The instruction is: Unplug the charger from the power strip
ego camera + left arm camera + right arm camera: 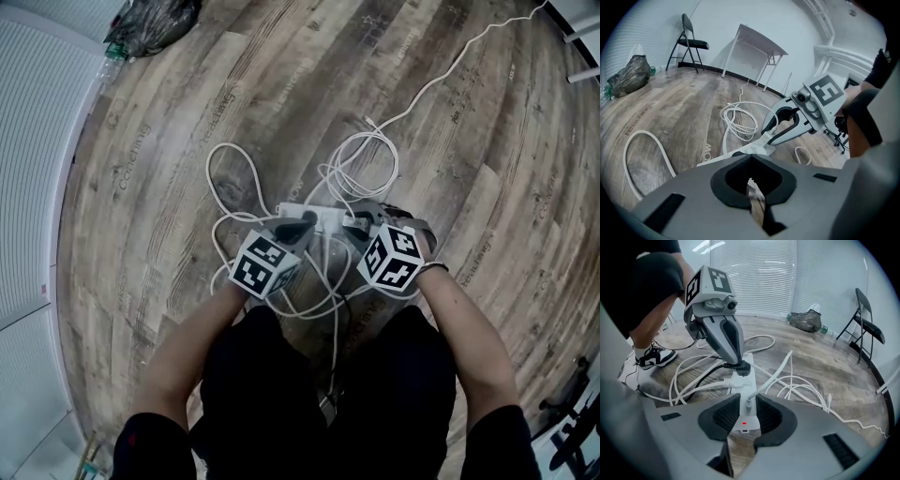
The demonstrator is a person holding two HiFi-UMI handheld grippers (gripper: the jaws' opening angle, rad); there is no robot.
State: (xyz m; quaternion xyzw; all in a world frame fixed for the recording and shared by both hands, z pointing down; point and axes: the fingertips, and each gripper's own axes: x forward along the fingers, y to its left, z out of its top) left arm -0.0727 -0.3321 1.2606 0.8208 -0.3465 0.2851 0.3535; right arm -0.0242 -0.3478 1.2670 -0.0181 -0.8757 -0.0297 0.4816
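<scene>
Bottom centre of the right gripper view, my right gripper (746,414) is clamping the white charger (749,404) on the strip (742,380) while my left gripper (736,362), jaws together, is pinning the strip higher up; the pull is coming next, likely needing a straight lift.

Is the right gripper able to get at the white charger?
Looks like yes: the right gripper has its jaws on the white charger, and the left gripper sits farther along the power strip.

Colours noted, floor scene.
White power strip (740,416), red lamp (744,423); white charger (749,404); black plug (740,367); white cables (234,169); grey-brown wood-grain floor (169,122).
</scene>
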